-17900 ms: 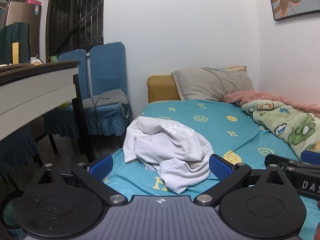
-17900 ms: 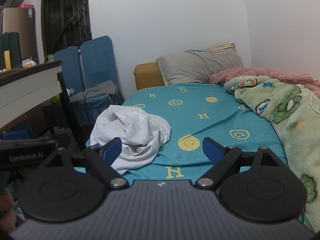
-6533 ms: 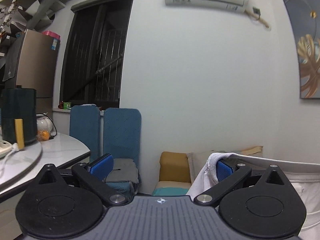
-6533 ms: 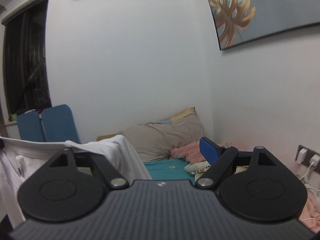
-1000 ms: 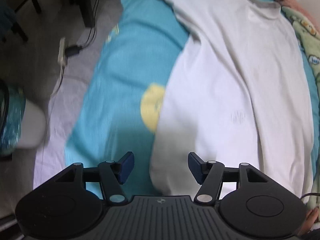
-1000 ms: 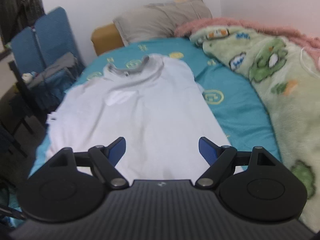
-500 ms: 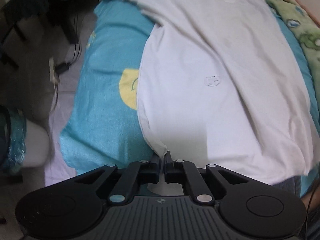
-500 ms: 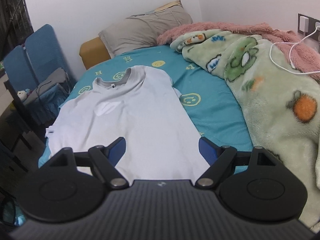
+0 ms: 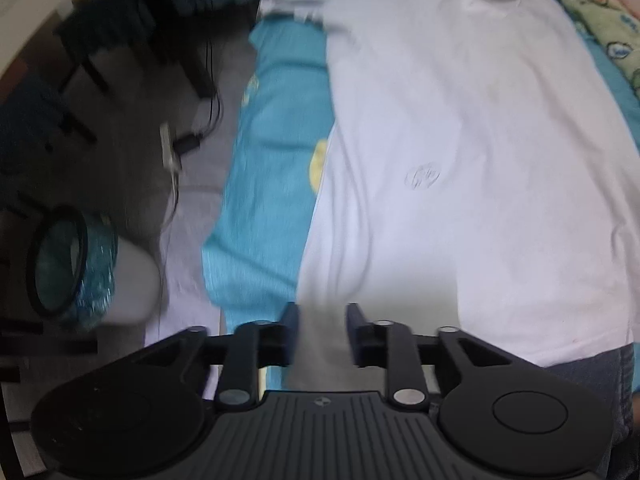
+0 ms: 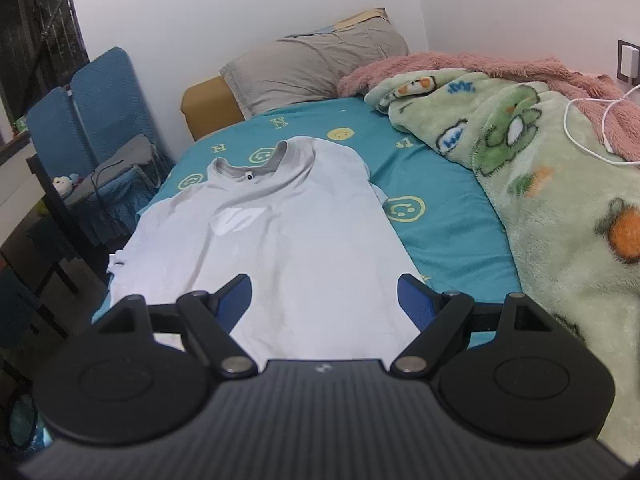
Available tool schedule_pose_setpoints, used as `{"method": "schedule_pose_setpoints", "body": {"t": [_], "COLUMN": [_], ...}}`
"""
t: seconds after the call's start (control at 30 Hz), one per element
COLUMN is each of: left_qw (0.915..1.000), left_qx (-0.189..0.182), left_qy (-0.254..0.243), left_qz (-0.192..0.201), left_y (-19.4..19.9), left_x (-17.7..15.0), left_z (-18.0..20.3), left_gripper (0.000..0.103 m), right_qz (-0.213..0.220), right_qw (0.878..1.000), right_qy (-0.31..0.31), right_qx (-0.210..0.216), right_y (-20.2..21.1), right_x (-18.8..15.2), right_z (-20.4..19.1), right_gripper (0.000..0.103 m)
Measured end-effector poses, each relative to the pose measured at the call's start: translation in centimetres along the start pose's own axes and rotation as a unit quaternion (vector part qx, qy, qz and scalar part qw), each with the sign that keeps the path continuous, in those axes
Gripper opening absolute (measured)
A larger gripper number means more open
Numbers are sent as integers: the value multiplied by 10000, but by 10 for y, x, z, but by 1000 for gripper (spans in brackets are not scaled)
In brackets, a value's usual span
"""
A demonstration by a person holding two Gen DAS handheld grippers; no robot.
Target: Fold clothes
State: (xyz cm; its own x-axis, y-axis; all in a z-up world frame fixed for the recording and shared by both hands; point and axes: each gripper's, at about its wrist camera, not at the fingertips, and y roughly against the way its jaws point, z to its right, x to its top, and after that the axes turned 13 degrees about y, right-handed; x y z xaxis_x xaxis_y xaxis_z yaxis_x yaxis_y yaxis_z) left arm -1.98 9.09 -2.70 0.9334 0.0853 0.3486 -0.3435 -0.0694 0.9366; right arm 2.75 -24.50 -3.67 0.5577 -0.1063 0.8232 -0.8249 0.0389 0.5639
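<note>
A white T-shirt lies spread flat on the teal bed sheet, collar at the far end. My left gripper is over the shirt's near left hem corner. Its fingers stand a little apart, with the cloth lying between them; this view is blurred. In the right wrist view the same T-shirt lies lengthwise on the teal bed sheet. My right gripper is wide open above the near hem, holding nothing.
A green cartoon blanket and a pink one fill the bed's right side, with a white cable on top. A grey pillow is at the head. Blue chairs, a power strip and a bin stand left of the bed.
My left gripper shut on the shirt's near left hem corner half a second ago; its fingers have parted again. The right gripper stayed open and drew back slightly.
</note>
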Motion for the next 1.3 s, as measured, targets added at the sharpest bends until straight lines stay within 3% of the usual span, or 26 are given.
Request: {"method": "schedule_pose_setpoints", "body": {"t": [0.13, 0.33, 0.4, 0.47, 0.6, 0.7, 0.87, 0.97, 1.1, 1.3], "left_qw": [9966, 9818, 9720, 9606, 9433, 9397, 9543, 9582, 9547, 9554], "left_qx": [-141, -627, -784, -896, -990, -990, -1169, -1264, -1301, -1333], "left_qy": [-89, -65, -19, 113, 315, 337, 775, 998, 1166, 1355], "left_qz": [805, 1792, 2217, 2630, 3152, 3256, 2639, 2366, 2408, 2260], "left_y": [17, 31, 34, 25, 10, -20, -70, -82, -82, -93], "left_x": [11, 33, 42, 49, 53, 48, 42, 42, 42, 48], "left_z": [25, 71, 78, 82, 89, 90, 69, 57, 52, 51], "left_gripper": [83, 90, 91, 101, 102, 102, 102, 102, 102, 102], "right_qz": [41, 94, 151, 218, 283, 308, 323, 331, 328, 205], "right_qw": [10000, 9999, 9998, 9996, 9996, 9995, 9936, 9854, 9684, 9320], "right_qy": [-2, -5, 32, 46, 14, -99, -1029, -1583, -2348, -3428], "right_qx": [3, -77, -140, -162, -98, -9, 337, 542, 780, 1158], "right_y": [0, 0, 2, 3, 0, -7, -41, -62, -91, -164], "right_x": [1, 1, 0, 0, 1, 3, 15, 23, 31, 15], "right_z": [-1, 0, 0, 0, -2, 0, 38, 61, 96, 161], "right_gripper": [82, 81, 81, 81, 81, 81, 81, 81, 82, 83]}}
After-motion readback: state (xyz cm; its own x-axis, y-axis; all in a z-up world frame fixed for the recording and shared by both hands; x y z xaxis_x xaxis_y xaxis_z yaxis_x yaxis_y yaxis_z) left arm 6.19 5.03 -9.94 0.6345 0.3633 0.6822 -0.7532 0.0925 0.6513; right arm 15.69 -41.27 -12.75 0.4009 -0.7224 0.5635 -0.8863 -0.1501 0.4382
